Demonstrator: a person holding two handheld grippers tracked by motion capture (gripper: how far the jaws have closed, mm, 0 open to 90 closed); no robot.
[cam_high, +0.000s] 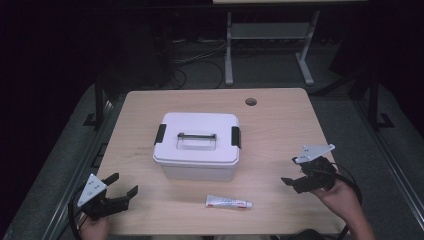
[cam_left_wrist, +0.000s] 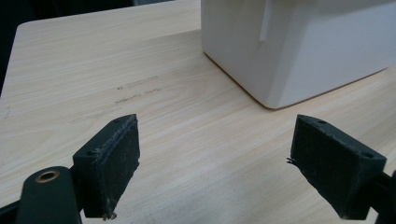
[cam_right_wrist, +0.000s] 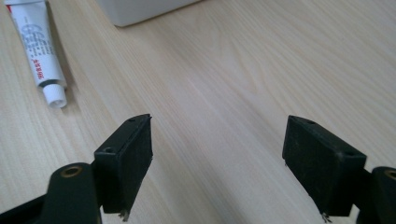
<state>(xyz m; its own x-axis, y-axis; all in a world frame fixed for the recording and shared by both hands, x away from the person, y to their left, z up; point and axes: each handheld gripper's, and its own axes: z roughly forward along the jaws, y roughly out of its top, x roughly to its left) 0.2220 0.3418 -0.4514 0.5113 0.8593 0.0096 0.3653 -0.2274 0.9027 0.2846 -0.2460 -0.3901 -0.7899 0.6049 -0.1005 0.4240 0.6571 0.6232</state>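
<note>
A white lidded box with black side latches and a dark handle stands in the middle of the wooden table. In front of it lies a small white tube with its cap to the right. My left gripper is open near the table's front left corner, empty; its own view shows the box corner ahead to the right. My right gripper is open at the front right, nothing between its jaws. Its view has the tube at the upper left and the box's bottom edge above.
A round cable hole sits in the table's far right part. Beyond the table, a white desk frame and cables stand on the dark floor. Bare wood lies between each gripper and the box.
</note>
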